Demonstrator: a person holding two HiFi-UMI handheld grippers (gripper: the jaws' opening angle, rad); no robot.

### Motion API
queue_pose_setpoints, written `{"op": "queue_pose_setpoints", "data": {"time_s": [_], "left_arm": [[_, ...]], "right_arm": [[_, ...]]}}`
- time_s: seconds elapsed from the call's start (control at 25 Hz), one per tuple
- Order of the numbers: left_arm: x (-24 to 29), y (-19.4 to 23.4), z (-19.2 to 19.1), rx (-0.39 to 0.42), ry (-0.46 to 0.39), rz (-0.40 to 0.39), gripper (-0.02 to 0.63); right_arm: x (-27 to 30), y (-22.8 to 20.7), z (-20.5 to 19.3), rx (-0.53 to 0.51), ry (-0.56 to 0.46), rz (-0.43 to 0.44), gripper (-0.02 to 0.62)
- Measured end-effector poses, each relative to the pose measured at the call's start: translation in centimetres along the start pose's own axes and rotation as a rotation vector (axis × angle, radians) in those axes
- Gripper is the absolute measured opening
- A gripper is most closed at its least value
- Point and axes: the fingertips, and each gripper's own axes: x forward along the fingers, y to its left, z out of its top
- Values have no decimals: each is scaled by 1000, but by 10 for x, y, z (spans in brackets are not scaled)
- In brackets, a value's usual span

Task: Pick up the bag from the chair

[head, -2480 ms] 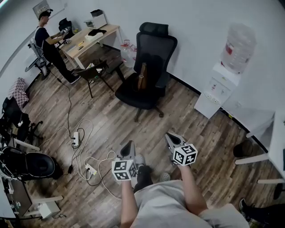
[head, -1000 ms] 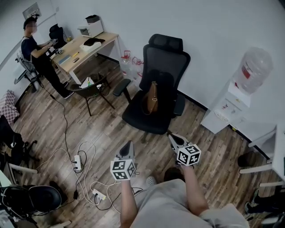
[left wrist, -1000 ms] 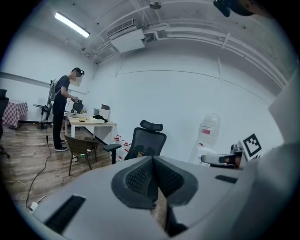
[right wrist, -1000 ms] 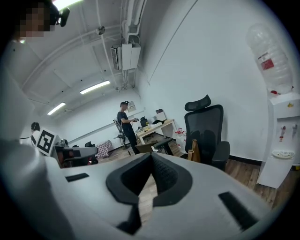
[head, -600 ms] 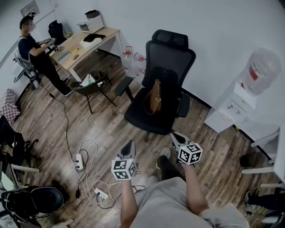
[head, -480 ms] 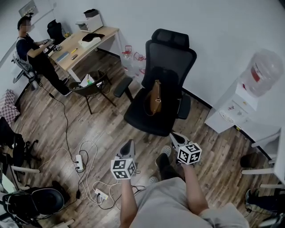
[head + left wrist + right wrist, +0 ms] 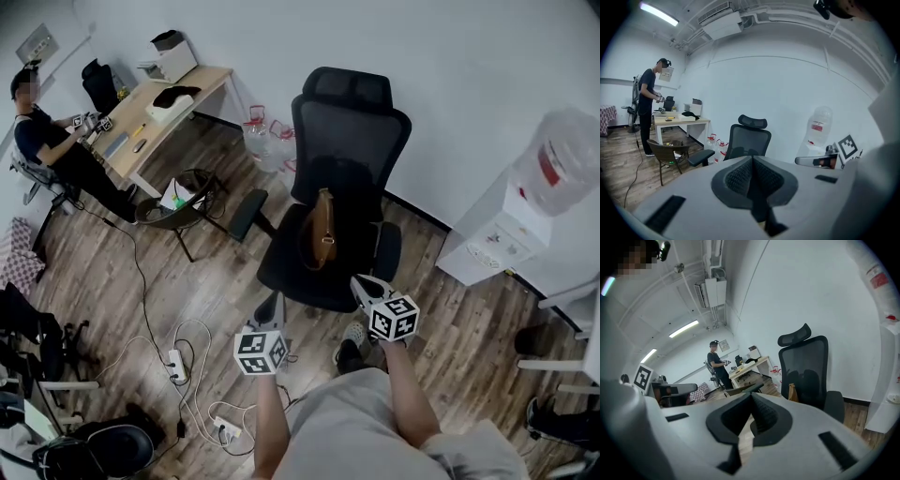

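You are holding the left gripper (image 7: 273, 302) and the right gripper (image 7: 358, 283) near the front of the chair (image 7: 349, 112). Both have their jaws pressed together with nothing between them. The bag (image 7: 321, 230) is standing upright on the seat, before the backrest, apart from both grippers.

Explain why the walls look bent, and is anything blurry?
Head view: wide lens bows the wall and floorboards; the bag on the chair is sharp. Left gripper view: round fisheye frame with dark corners, ceiling light glaring. Right gripper view: same rounding.
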Motion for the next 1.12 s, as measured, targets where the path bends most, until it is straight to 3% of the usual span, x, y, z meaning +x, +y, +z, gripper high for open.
{"op": "queue_pose_setpoints", "data": {"time_s": [0.28, 0.64, 0.92, 1.12], "left_arm": [[72, 12, 34, 5, 0, 0, 6], [129, 25, 32, -16, 25, -19, 6], [167, 35, 23, -37, 73, -77, 6], [213, 48, 18, -23, 137, -176, 6]], "right_arm": [[45, -61, 41, 33, -11, -18, 5], [79, -113, 44, 60, 40, -53, 5], [103, -122, 29, 91, 82, -102, 5], [130, -136, 20, 142, 91, -181, 5]]}}
